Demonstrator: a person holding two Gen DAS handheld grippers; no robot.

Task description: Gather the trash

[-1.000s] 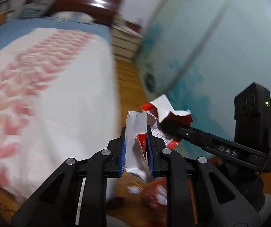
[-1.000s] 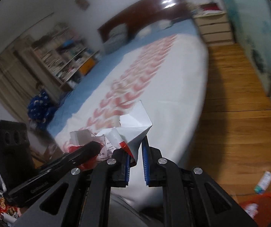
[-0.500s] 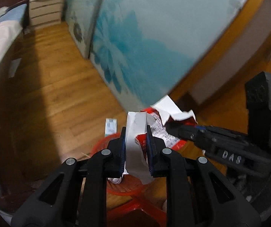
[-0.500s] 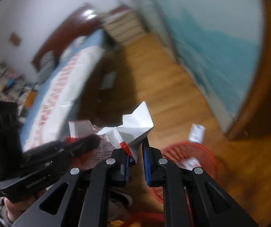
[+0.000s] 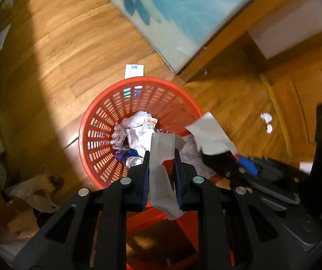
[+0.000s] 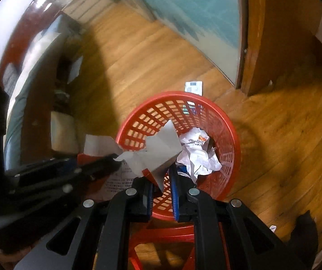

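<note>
Left claw (image 5: 161, 157) closed on torn wrapper (image 5: 161, 168); right claw (image 6: 161, 177) grips its other end. Red basket (image 5: 98, 121) sits directly behind both, frame centre.

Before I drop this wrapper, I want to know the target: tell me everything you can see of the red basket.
The basket is round, red, plastic-looking, with slotted walls and a solid rim. It stands upright on the wood floor, open-topped, partly filled with crumpled paper and other scraps. A small white card lies on the floor just beyond its far rim.
</note>
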